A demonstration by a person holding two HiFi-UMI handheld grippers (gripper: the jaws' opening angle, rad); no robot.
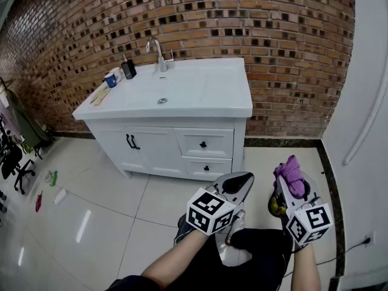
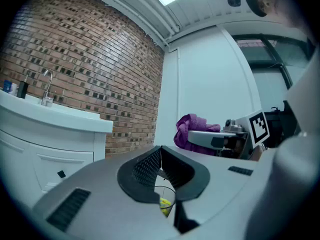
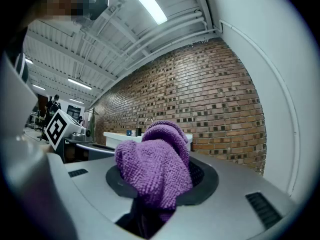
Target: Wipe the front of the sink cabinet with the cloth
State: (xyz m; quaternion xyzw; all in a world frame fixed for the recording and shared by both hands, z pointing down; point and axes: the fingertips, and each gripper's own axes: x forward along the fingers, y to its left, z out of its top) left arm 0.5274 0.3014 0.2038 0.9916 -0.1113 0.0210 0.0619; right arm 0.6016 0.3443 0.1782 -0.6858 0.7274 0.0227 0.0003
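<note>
- Head view: the white sink cabinet (image 1: 176, 143) stood against the brick wall, well apart from both grippers. The right gripper (image 1: 292, 185) carried the purple cloth (image 1: 290, 171); the left gripper (image 1: 239, 180) hung beside it.
- Left gripper view: the left gripper (image 2: 159, 156) was clenched on nothing.
- Right gripper view: the right gripper (image 3: 160, 179) was grasping the cloth (image 3: 155, 166), bunched above the jaws. Wiping well would probably call for closing in, pressing the wad flat on the doors, and overlapping strokes around the black handles (image 1: 132, 142).

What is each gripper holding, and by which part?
The right gripper is shut on the purple cloth, pinching its bunched lower part. The left gripper is shut on nothing.
</note>
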